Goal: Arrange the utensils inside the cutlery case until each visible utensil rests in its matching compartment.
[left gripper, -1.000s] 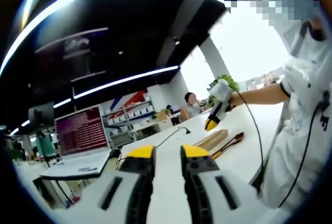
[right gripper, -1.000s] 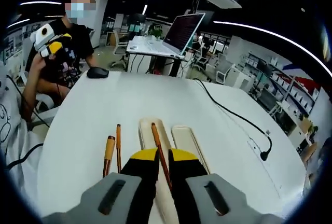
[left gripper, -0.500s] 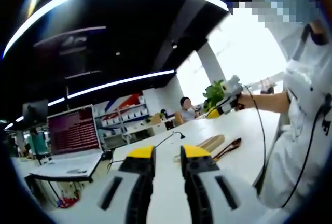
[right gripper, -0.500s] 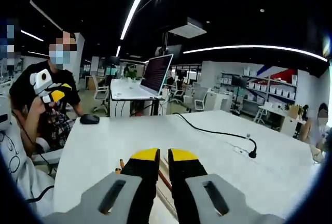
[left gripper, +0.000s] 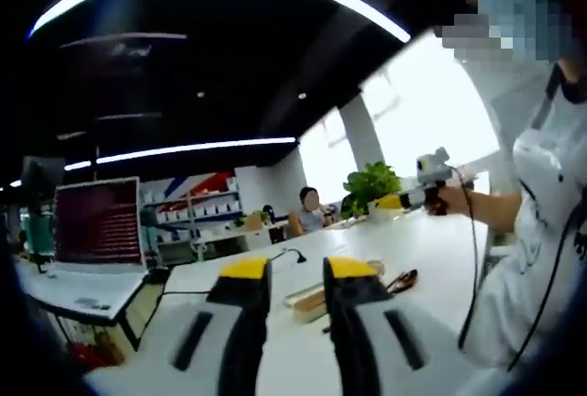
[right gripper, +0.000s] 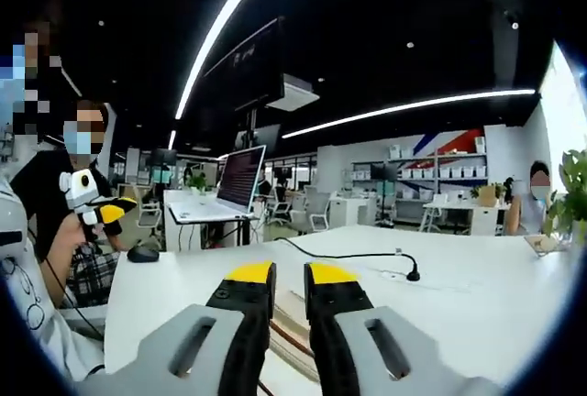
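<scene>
Desk (right gripper: 440,277), white and broad, carries the wooden cutlery case (left gripper: 308,298), which lies flat near the edge where the person in white stands. In the left gripper view the case shows just past the left tool (left gripper: 295,272), with a dark-handled utensil (left gripper: 401,280) lying on the desk just beside it, toward the person's side; whether any utensil lies in a compartment cannot be told from this low angle. The left tool's yellow-tipped jaws stand a little apart with nothing between them, raised above the desk. In the same view the right tool (left gripper: 393,203) is held up above the desk in the person's hand (left gripper: 451,200).

In the right gripper view the right tool's own jaws are also slightly parted and grip nothing; pale strips of the case show low between and just beyond them. A black cable (right gripper: 344,254) runs across the desk's far part, and a computer mouse (right gripper: 142,253) sits near its far left corner. An open laptop (right gripper: 229,187) stands on another table behind.
</scene>
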`<state>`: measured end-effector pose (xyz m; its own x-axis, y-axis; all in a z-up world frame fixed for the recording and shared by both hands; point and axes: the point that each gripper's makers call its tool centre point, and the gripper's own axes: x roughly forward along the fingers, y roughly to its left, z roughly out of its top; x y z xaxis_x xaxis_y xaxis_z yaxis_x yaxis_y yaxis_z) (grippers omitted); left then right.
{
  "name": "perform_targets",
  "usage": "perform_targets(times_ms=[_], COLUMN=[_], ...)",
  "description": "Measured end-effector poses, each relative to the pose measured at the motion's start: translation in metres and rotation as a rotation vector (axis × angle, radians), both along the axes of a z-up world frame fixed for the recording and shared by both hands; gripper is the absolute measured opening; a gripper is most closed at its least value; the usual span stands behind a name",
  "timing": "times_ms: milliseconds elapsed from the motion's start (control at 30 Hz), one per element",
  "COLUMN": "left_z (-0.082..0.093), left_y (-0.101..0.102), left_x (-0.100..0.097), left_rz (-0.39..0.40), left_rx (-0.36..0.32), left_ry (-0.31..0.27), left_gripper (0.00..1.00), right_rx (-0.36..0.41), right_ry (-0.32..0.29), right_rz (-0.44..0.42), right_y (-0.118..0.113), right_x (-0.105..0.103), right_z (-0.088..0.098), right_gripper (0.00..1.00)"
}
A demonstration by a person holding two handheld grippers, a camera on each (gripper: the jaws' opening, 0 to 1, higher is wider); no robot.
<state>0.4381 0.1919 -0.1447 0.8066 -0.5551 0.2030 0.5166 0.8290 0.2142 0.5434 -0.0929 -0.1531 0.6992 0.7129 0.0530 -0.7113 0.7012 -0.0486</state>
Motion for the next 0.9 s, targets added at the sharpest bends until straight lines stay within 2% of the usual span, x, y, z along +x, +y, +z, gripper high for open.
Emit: perform_targets(times_ms=[200, 333, 433, 500, 600, 700, 767, 900], left_z=[0.003, 0.005, 0.004, 0.006, 0.012, 0.017, 0.022, 0.023], left_y=[-0.022, -0.033, -0.037, -0.047, -0.054, -0.049, -0.039, -0.028], left_x=[0.011, 0.014, 0.010, 0.000, -0.009, -0.010, -0.006, -0.003], left_rz=[-0.066, -0.096, -0.097, -0.114, -0.118, -0.121, -0.103, -0.078], left_rx=[0.010, 0.032, 0.061, 0.135, 0.150, 0.130, 0.069, 0.035], left_ry=[-0.009, -0.011, 0.021, 0.001, -0.011, -0.022, -0.026, -0.046], left_gripper=[0.24, 0.23, 0.23, 0.23, 0.22, 0.22, 0.22, 0.23], right_rx=[0.029, -0.008, -0.071, -0.081, -0.088, -0.079, -0.077, -0.065], right_ry=[-0.020, -0.039, -0.032, -0.042, -0.048, -0.066, -0.078, -0.062], right_rz=[-0.012, -0.010, 0.030, 0.027, 0.045, 0.041, 0.027, 0.028], right_y=[-0.002, 0.000, 0.006, 0.008, 0.009, 0.007, 0.003, 0.002], right_x=[-0.016, -0.023, -0.028, -0.029, -0.034, -0.039, -0.042, -0.048], right_z=[0.010, 0.015, 0.011, 0.013, 0.017, 0.024, 0.025, 0.021], right_gripper=[0.09, 0.08, 0.08, 0.08, 0.08, 0.08, 0.08, 0.04])
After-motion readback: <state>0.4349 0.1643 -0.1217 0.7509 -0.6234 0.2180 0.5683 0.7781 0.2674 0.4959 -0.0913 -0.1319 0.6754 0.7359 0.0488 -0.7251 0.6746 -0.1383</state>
